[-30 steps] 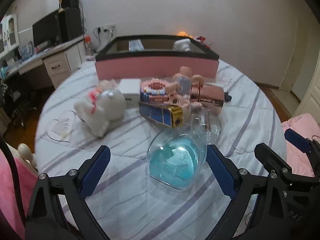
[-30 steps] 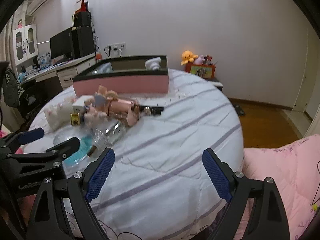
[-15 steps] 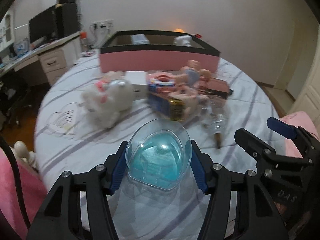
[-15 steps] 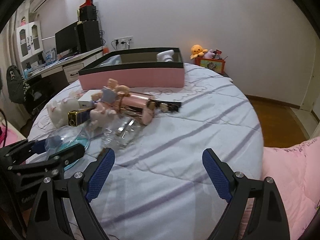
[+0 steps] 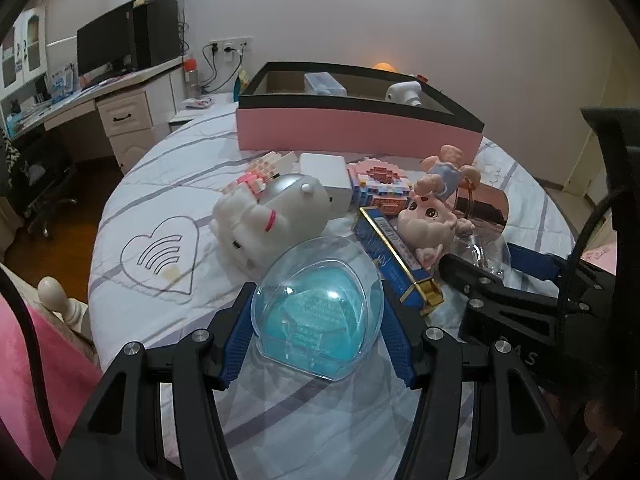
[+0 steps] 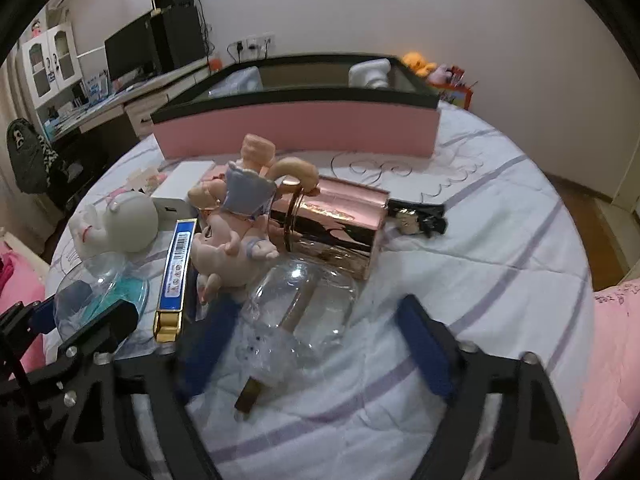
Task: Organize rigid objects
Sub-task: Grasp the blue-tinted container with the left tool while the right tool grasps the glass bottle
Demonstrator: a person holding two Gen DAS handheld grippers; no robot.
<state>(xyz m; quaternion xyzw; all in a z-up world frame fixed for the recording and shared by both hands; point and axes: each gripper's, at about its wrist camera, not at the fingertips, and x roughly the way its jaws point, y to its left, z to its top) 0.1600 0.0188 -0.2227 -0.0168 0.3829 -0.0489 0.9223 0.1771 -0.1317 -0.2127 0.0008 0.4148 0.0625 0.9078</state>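
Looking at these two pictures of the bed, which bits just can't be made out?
- Pink box contents: in both views, its wall hides all but two tops.
- Clear container: right wrist view, motion-blurred; contents unclear.
- Label text on the blue dome case: left wrist view, too small.

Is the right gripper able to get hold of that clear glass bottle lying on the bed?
Probably yes. The right gripper is open, its blue pads on either side of the clear bottle, with nothing between them. The pig figurine sits close on one side.

Bedsheet (image 5: 168, 184): white, purple stripes, heart outline. Storage box (image 5: 356, 134): pink wall, black rim. Dome case (image 5: 320, 312) before it: clear over turquoise. Long box (image 6: 177, 268): blue, gold end.
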